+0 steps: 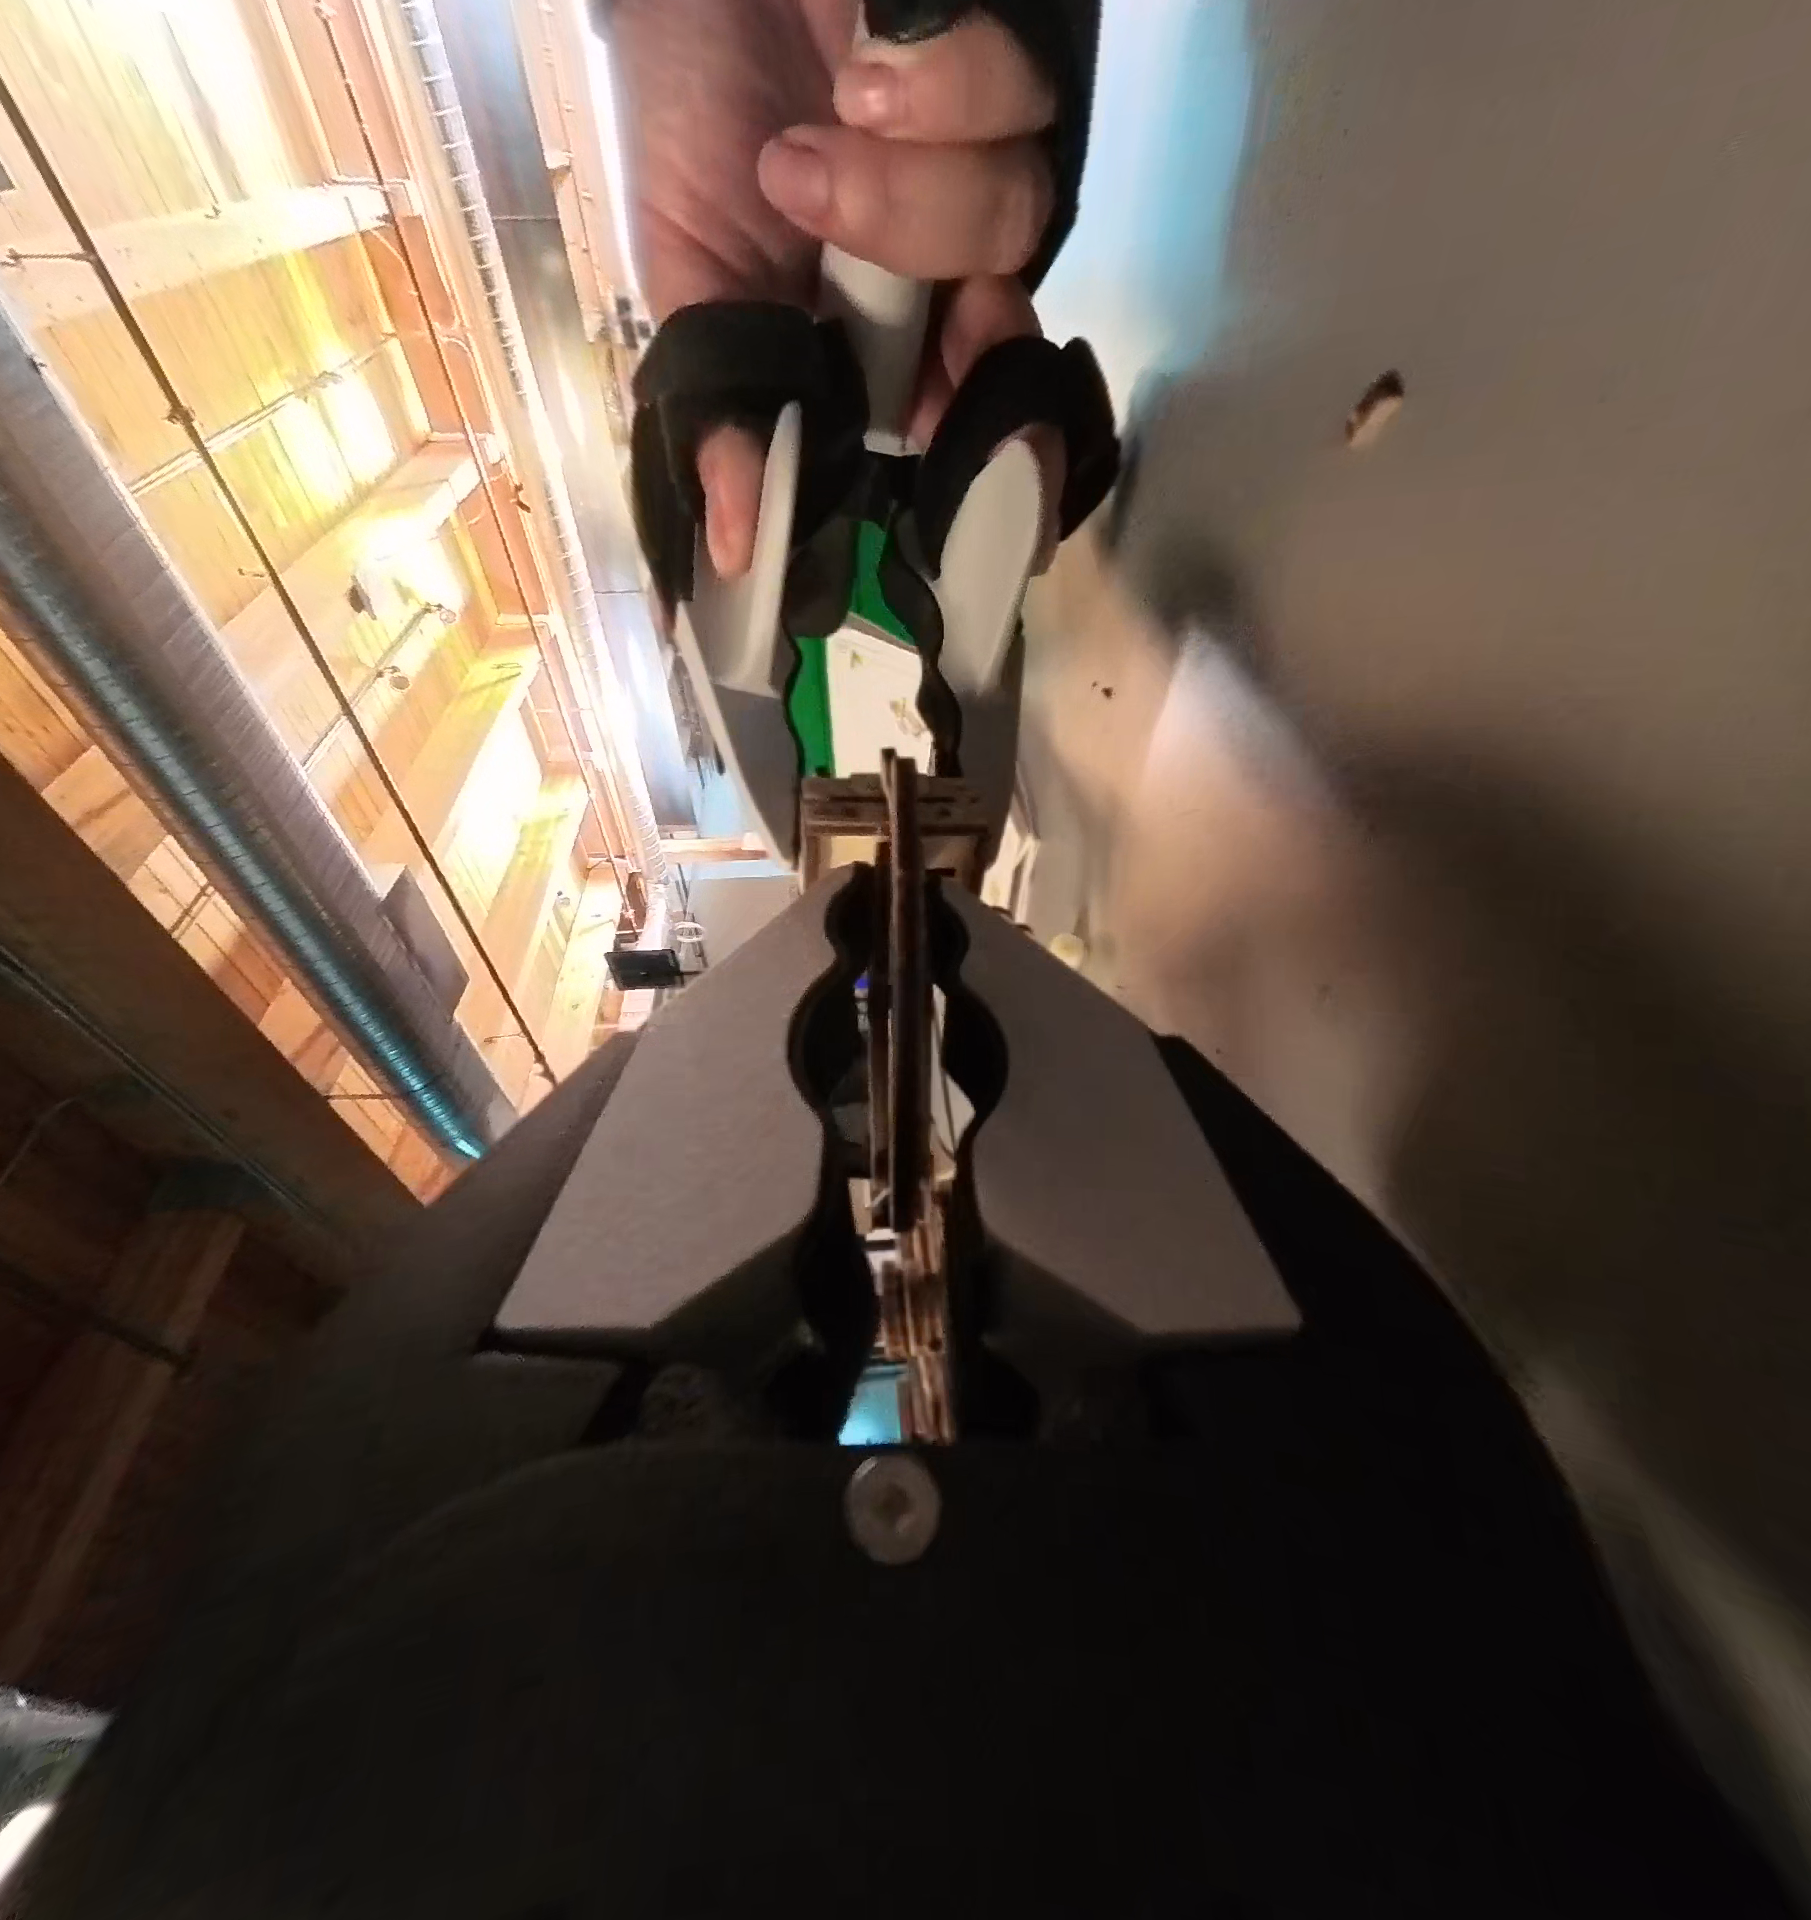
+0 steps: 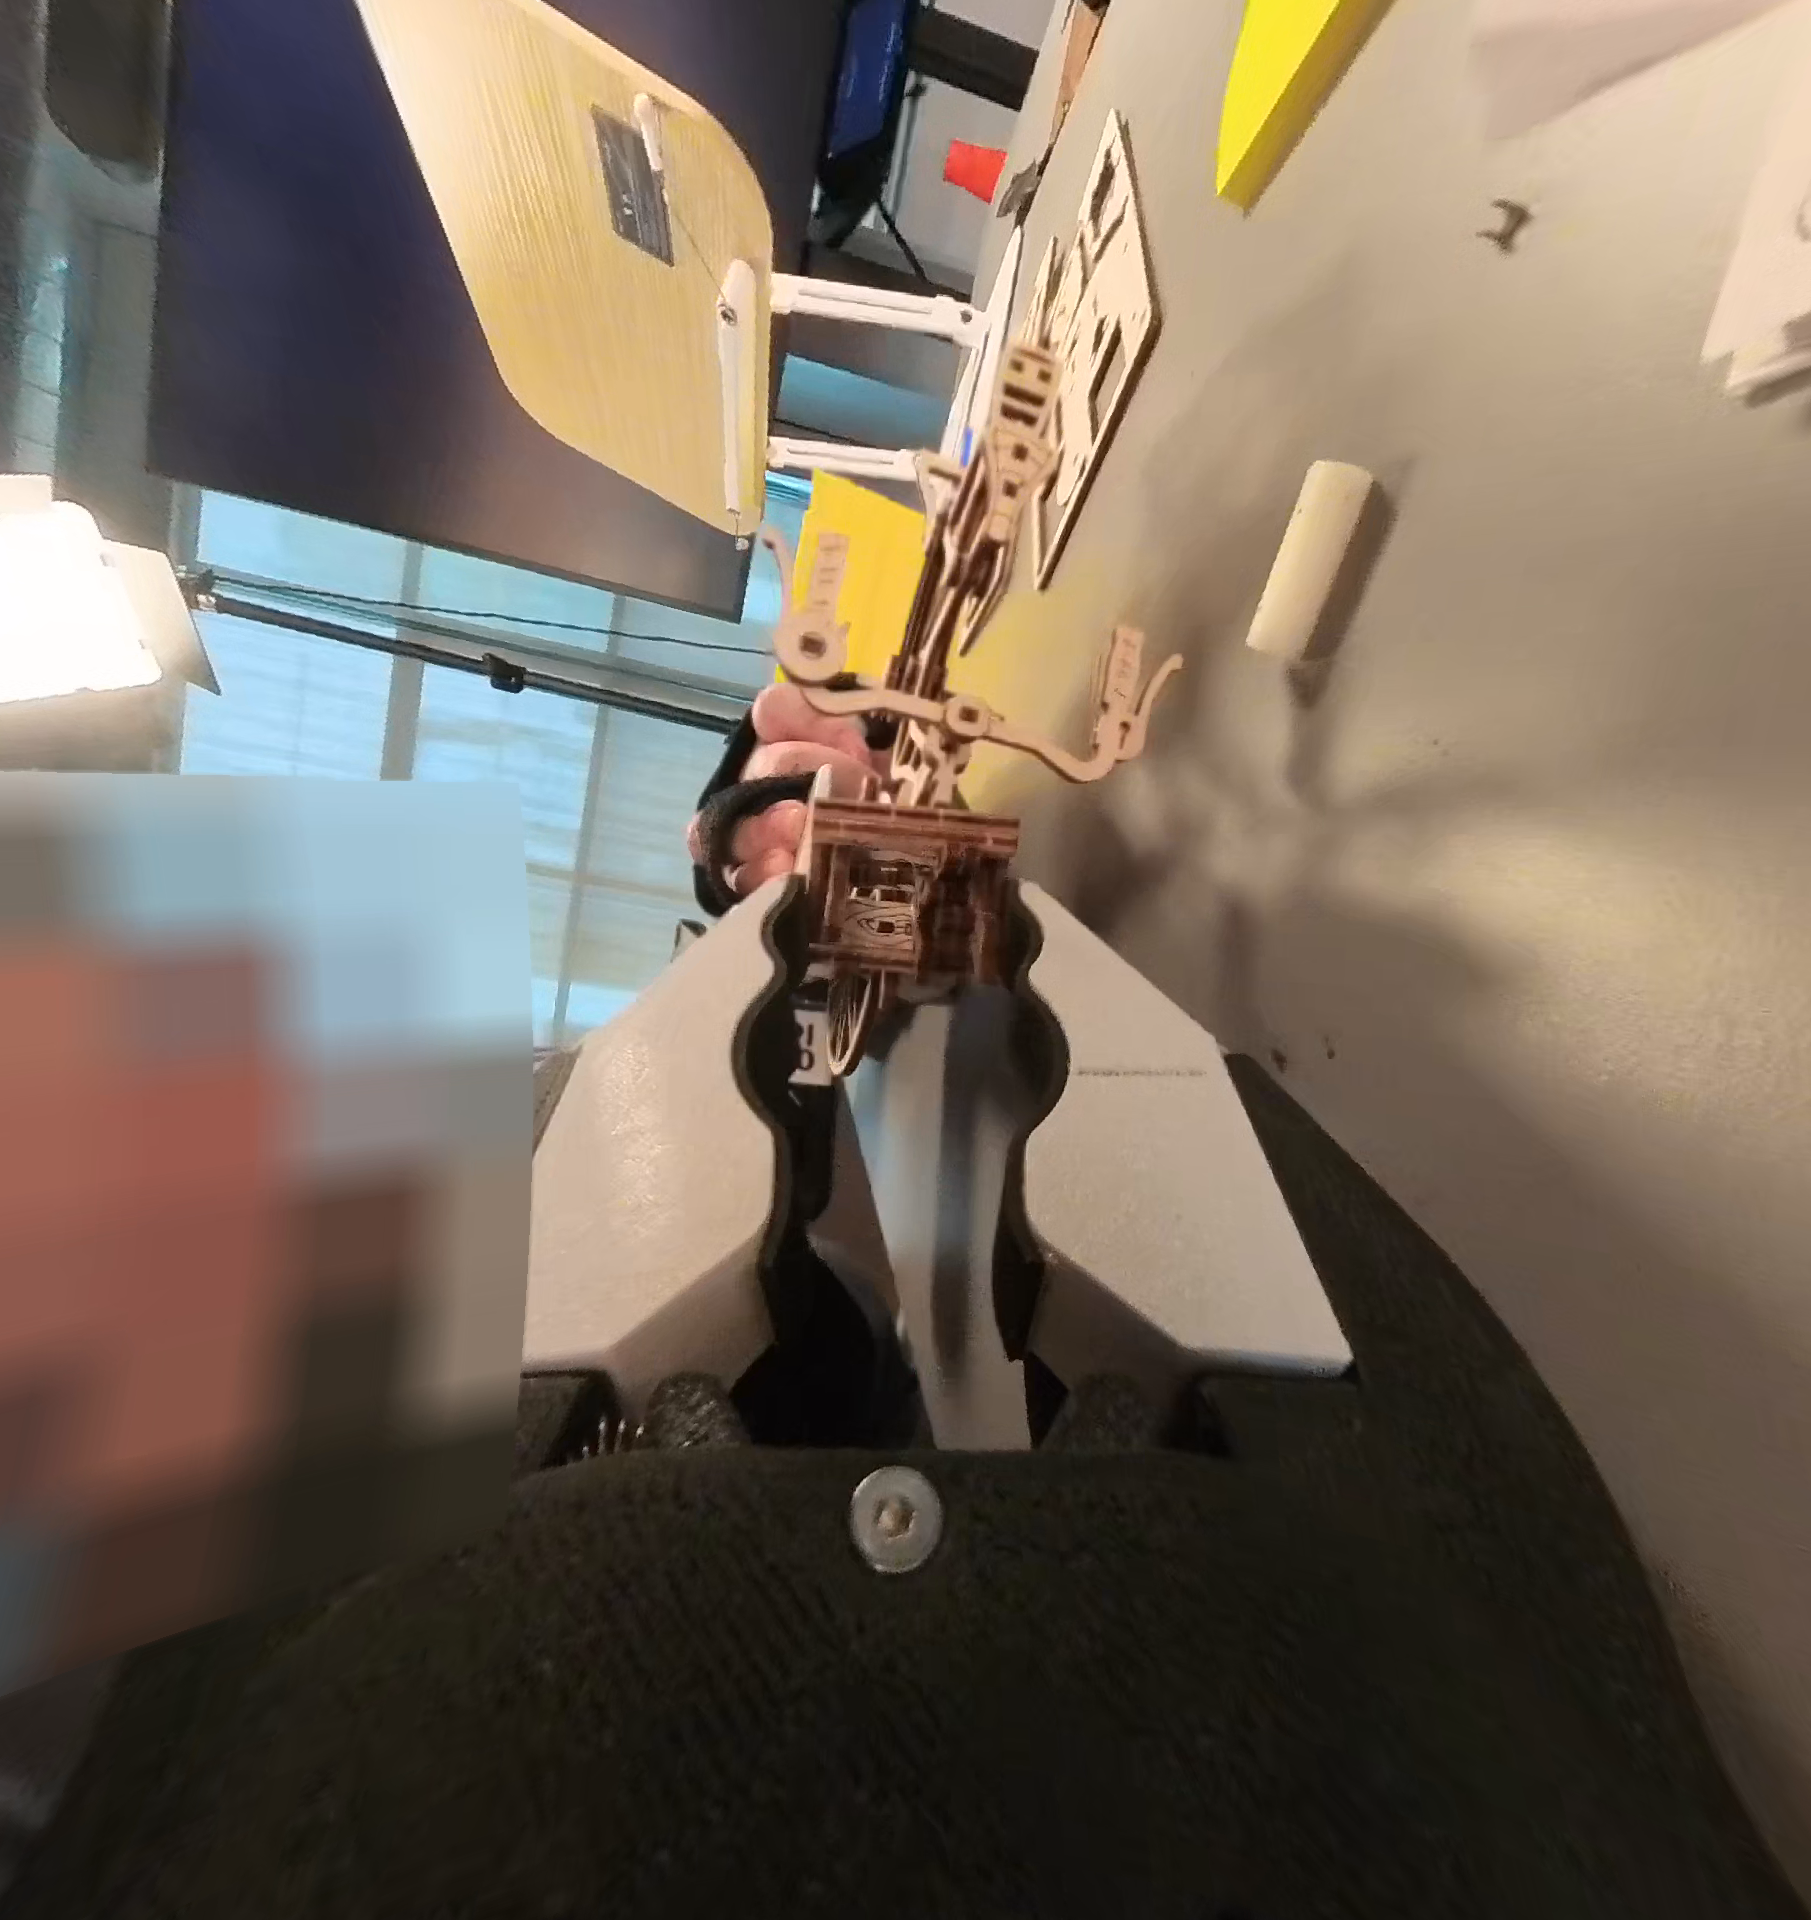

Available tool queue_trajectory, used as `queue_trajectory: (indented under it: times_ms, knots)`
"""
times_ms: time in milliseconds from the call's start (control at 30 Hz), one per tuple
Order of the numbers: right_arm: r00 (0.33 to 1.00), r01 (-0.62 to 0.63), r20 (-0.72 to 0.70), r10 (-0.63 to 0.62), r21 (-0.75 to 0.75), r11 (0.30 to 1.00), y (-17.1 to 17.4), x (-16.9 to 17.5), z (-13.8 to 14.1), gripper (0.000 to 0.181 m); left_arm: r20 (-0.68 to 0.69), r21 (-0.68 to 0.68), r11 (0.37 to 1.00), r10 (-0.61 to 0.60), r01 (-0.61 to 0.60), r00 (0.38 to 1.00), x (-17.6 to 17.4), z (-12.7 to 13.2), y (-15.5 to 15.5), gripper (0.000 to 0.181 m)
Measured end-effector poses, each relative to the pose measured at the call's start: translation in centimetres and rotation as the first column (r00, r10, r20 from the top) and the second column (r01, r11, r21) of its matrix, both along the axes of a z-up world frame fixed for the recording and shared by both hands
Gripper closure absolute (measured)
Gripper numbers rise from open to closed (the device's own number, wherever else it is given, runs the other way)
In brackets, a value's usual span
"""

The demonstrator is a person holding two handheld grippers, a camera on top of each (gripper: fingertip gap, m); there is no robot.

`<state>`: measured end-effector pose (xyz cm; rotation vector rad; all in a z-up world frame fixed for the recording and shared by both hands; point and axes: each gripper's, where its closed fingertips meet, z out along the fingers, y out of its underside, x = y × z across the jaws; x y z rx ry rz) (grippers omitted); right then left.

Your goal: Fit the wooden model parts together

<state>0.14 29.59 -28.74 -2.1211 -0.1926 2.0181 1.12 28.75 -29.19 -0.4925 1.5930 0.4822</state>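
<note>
A half-built wooden model [image 2: 958, 582] with handlebars [image 2: 1046, 743] and a small box-like part [image 2: 916, 831] is held in the air between both grippers. My right gripper [image 2: 906, 914] is shut on the box-like part. My left gripper [image 1: 896, 894] is shut on the model's thin flat body [image 1: 906, 1039], seen edge-on. In the left wrist view the right gripper [image 1: 885, 769] faces me, with a hand [image 1: 880, 156] holding it and its tips on the box-like part [image 1: 839, 821]. A gloved hand [image 2: 776, 821] shows behind the model in the right wrist view.
The grey table [image 2: 1503, 935] runs along the right side of both views, and shows in the left wrist view [image 1: 1503, 623]. On it lie a wooden sheet of cut-out parts [image 2: 1098, 343], a white cylinder [image 2: 1311, 556], a yellow block [image 2: 1285, 94] and papers [image 2: 1794, 260]. Only a small space, under 4 cm, lies between the two pairs of fingers.
</note>
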Motion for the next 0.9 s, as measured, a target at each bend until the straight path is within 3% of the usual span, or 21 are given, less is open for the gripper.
queue_trajectory:
  times_ms: [33,600,800,900]
  knots:
    - [1.0,0.011,-0.002,-0.011,-0.004,1.0,0.13,-0.05,-0.12,0.143,-0.006,0.003,1.0,0.003,-0.003,1.0,-0.03,-0.1,0.07,0.175]
    - [0.995,0.102,-0.019,-0.103,-0.03,0.994,0.27,-0.13,-0.17,0.147,-0.014,0.045,0.999,0.012,-0.012,1.0,-0.03,-0.28,-0.15,0.175]
    - [0.986,0.119,-0.109,-0.129,-0.095,0.988,0.47,-0.34,0.58,0.143,0.033,0.035,0.999,0.01,-0.011,0.999,-0.26,0.37,-0.08,0.175]
    - [0.988,0.137,-0.069,-0.139,-0.037,0.99,0.46,-0.24,0.24,0.145,0.012,0.039,0.999,0.018,-0.018,1.0,-0.16,0.01,-0.14,0.175]
